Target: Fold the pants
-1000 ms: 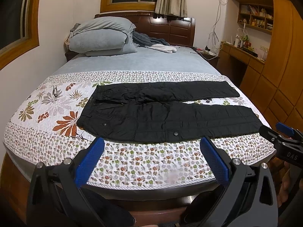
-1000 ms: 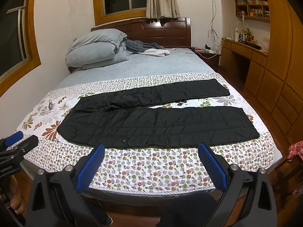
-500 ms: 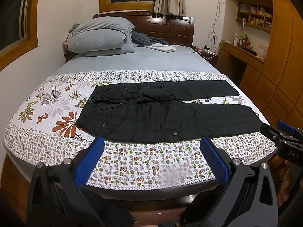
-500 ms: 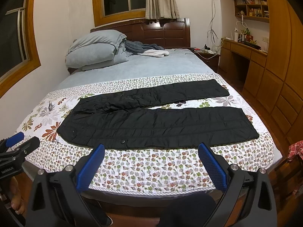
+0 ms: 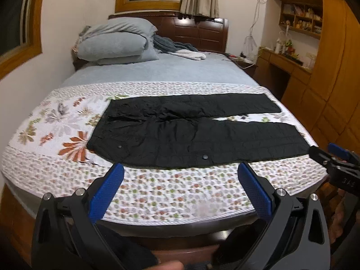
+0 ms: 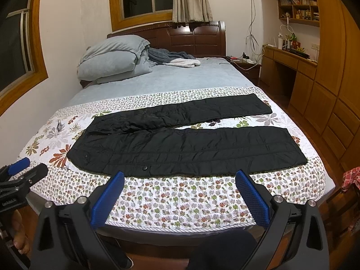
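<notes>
My black quilted pants point(image 5: 193, 135) lie flat on the white flowered quilt point(image 5: 157, 193) that covers the near end of the wooden bed. The waist is on my left side and the two legs run out to my right. The legs are spread a little apart, so a thin strip of quilt shows between them near the ends. Two small round snaps sit near the front edge of the pants.

My left gripper with blue finger pads point(image 5: 180, 189) hangs over the front edge of the quilt. Its two fingers are spread wide and there is nothing between them. It is near the pants but not touching them.

My right gripper with blue finger pads point(image 6: 180, 193) hangs beside it, over the same edge. Its fingers are spread wide too, with nothing in them. It is also apart from the pants.

Farther back the bed has a pale blue sheet point(image 6: 180, 76). Two fat grey pillows point(image 6: 112, 60) are stacked by the dark wooden headboard point(image 6: 193, 38), with a crumpled grey and white blanket point(image 6: 175, 59) just beside them
</notes>
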Motion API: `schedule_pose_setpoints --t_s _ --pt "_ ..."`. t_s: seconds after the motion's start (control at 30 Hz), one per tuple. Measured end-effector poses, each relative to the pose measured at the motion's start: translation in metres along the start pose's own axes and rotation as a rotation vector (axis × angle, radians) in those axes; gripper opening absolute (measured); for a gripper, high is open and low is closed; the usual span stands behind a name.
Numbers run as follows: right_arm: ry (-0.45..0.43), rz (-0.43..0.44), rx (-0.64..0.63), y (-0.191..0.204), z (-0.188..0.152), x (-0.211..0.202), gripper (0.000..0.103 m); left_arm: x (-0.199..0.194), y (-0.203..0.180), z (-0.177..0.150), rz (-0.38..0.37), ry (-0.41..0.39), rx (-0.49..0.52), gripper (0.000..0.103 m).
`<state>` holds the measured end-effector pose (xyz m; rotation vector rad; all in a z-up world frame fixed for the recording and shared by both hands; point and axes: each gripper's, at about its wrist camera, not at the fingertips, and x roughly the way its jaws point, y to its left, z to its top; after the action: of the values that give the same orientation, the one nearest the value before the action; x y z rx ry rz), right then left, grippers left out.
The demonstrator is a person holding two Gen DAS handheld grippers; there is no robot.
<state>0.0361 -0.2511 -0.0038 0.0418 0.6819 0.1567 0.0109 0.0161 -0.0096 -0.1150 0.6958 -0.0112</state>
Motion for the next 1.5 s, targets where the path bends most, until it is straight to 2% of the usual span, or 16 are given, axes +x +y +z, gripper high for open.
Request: schedule_pose_setpoints --t_s 0.13,0.23,0.3,0.4,0.47,0.53,0.63,0.7,0.87,0.93,1.1,1.23,1.3,1.37,1.43,1.5 --pt "0.011 0.035 0.017 -0.009 -0.001 0.012 0.100 0.021 0.027 0.001 -0.109 0.042 -0.055 0.101" --pt "0.069 0.130 0.074 -0.032 -0.002 0.039 0.100 0.055 0.075 0.000 -0.217 0.116 -0.189 0.101" --pt "0.129 0.178 0.134 -0.055 -0.005 0.066 0.100 0.080 0.115 0.001 -0.206 0.127 -0.273 0.101" --pt "0.206 0.194 0.224 -0.100 -0.013 0.108 0.100 0.117 0.175 0.006 -0.145 0.124 -0.344 0.101" --pt "0.241 0.197 0.282 -0.129 -0.019 0.131 0.100 0.148 0.212 0.009 -0.182 0.206 -0.410 0.101" --pt "0.287 0.217 0.372 -0.163 -0.028 0.156 0.100 0.183 0.253 0.005 -0.245 0.293 -0.550 0.100" --pt "0.313 0.254 0.483 -0.202 -0.039 0.181 0.100 0.220 0.294 -0.004 -0.245 0.310 -0.672 0.100" --pt "0.310 0.267 0.538 -0.223 -0.045 0.192 0.100 0.244 0.308 -0.010 -0.313 0.322 -0.760 0.100" --pt "0.304 0.317 0.663 -0.267 -0.056 0.217 0.100 0.293 0.317 -0.014 -0.248 0.380 -0.776 0.100" --pt "0.288 0.336 0.718 -0.283 -0.060 0.224 0.100 0.307 0.321 -0.012 -0.236 0.376 -0.788 0.100" --pt "0.225 0.369 0.864 -0.333 -0.069 0.227 0.100 0.326 0.315 0.005 -0.164 0.394 -0.762 0.100" --pt "0.160 0.362 0.994 -0.383 -0.080 0.223 0.100 0.323 0.303 0.013 -0.164 0.364 -0.717 0.100" --pt "0.114 0.400 1.071 -0.405 -0.089 0.221 0.100 0.323 0.297 0.011 -0.140 0.356 -0.676 0.094" --pt "0.084 0.438 1.126 -0.418 -0.095 0.222 0.100 0.321 0.293 0.007 -0.067 0.356 -0.636 0.065" --pt "0.062 0.445 1.145 -0.427 -0.098 0.224 0.100 0.323 0.294 0.005 -0.047 0.352 -0.634 0.057" --pt "0.055 0.450 1.152 -0.434 -0.094 0.233 0.100 0.323 0.299 0.004 -0.073 0.348 -0.658 0.058"
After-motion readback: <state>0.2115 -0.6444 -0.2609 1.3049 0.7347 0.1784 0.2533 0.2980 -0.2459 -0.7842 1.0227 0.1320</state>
